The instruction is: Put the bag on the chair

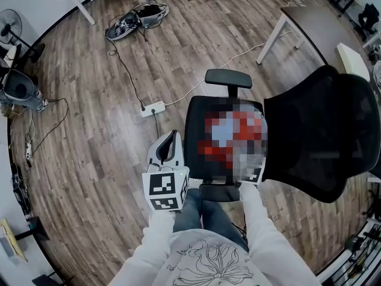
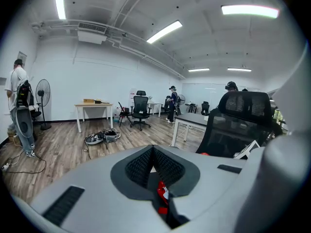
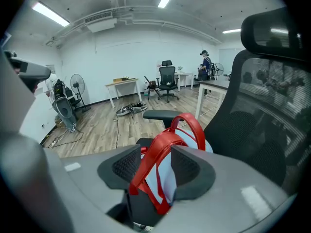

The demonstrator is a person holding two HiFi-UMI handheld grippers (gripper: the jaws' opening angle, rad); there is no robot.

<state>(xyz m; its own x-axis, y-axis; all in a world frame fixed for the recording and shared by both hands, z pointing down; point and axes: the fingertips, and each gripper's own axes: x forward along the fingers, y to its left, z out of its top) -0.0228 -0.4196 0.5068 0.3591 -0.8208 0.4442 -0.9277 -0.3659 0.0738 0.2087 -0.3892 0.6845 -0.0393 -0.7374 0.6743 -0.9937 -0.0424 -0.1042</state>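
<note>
The light-blue fabric bag (image 3: 167,178) with glossy red strap handles (image 3: 197,125) sits on the seat of the black mesh office chair (image 1: 195,115), straight ahead of the right gripper (image 3: 158,168), whose ribbed jaws stand apart around one limp handle; the left gripper (image 1: 169,145), jaws together, hangs beside the seat

The bag (image 3: 167,176) sits on the seat of the chair (image 1: 321,136), with the armrest (image 1: 228,77) behind it and the backrest to its right in the head view. The right hand-held gripper (image 3: 156,165) is at the seat's front edge, the bag's handle standing between its parted jaws. The left hand-held gripper (image 1: 171,138) is just left of the seat, over the floor (image 1: 89,136). A power strip (image 1: 153,108) lies on the floor behind and left of the chair; a counter (image 1: 309,25) stands behind it to the right
</note>
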